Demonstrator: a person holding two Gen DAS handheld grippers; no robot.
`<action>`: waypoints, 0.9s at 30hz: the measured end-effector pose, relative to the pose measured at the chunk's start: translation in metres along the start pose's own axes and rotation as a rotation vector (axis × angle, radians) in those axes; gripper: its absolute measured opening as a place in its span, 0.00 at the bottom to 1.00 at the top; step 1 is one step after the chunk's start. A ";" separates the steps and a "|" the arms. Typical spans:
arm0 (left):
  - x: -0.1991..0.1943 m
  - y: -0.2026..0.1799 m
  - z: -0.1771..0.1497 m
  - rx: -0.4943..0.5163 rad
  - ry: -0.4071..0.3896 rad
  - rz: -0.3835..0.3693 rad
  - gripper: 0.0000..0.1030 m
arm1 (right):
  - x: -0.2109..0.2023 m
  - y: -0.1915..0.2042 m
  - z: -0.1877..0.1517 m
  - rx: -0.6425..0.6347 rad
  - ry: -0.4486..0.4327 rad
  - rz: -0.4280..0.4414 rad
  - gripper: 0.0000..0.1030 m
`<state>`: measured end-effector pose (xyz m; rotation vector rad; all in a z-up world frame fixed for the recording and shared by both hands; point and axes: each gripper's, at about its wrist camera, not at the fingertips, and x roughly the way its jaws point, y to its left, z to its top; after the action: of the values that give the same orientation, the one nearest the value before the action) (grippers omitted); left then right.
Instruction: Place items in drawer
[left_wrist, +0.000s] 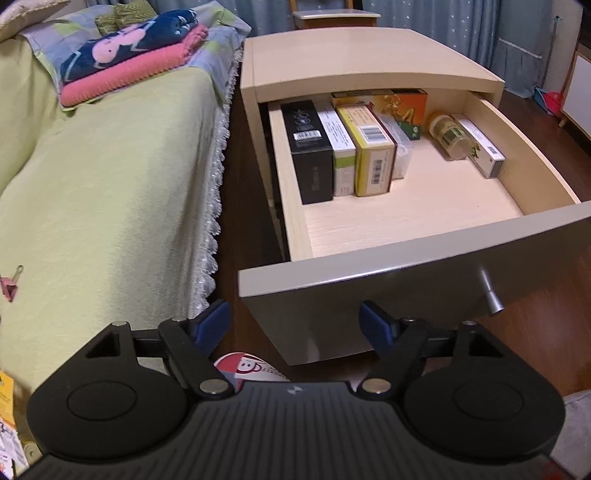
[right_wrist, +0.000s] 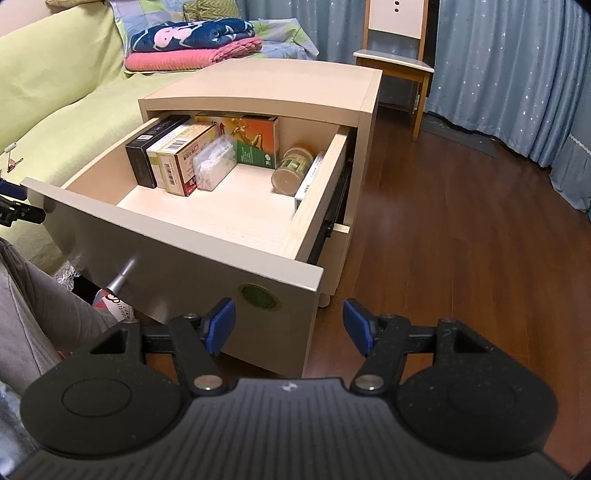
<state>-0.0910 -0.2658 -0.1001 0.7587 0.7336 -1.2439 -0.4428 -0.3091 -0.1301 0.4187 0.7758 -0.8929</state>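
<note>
In the left wrist view, the left claw (left_wrist: 295, 321) is hanging wide open and gripping nothing, just in front of the drawer (left_wrist: 406, 275), which is standing pulled out of the nightstand (left_wrist: 354, 55). A metal knob (left_wrist: 489, 291) is sticking out of the drawer front. Inside, a black box (left_wrist: 308, 147), a white box (left_wrist: 338, 147) and a yellow box (left_wrist: 371, 151) are standing side by side against the left wall, touching one another. A jar (left_wrist: 448, 136) is lying on its side near the right wall, beside a long white box (left_wrist: 480, 147). A bed (left_wrist: 103, 177) is sitting to the left, carrying folded blankets (left_wrist: 133, 59).

In the right wrist view, the right claw (right_wrist: 289, 326) is also hanging open and empty, near the drawer front's right corner (right_wrist: 258, 273). The same row of boxes (right_wrist: 173, 155) is lining the drawer's left side, with a clear plastic bag (right_wrist: 216, 164) leaning against them and an orange and green box (right_wrist: 255, 138) standing at the back. The jar (right_wrist: 291, 170) is lying near the right wall. A chair (right_wrist: 399, 62) is standing behind on the wooden floor (right_wrist: 461, 240).
</note>
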 end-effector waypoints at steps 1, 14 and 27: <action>0.001 0.000 0.000 0.001 0.001 -0.005 0.74 | 0.001 0.000 0.000 -0.002 0.002 0.001 0.56; 0.006 -0.004 0.004 0.022 -0.004 -0.023 0.69 | 0.013 0.004 0.007 -0.003 0.016 0.001 0.38; 0.009 -0.001 0.005 0.025 -0.017 -0.037 0.69 | 0.019 0.004 0.015 -0.006 0.021 -0.015 0.38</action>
<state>-0.0903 -0.2750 -0.1048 0.7574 0.7222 -1.2938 -0.4258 -0.3260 -0.1348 0.4177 0.8015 -0.9013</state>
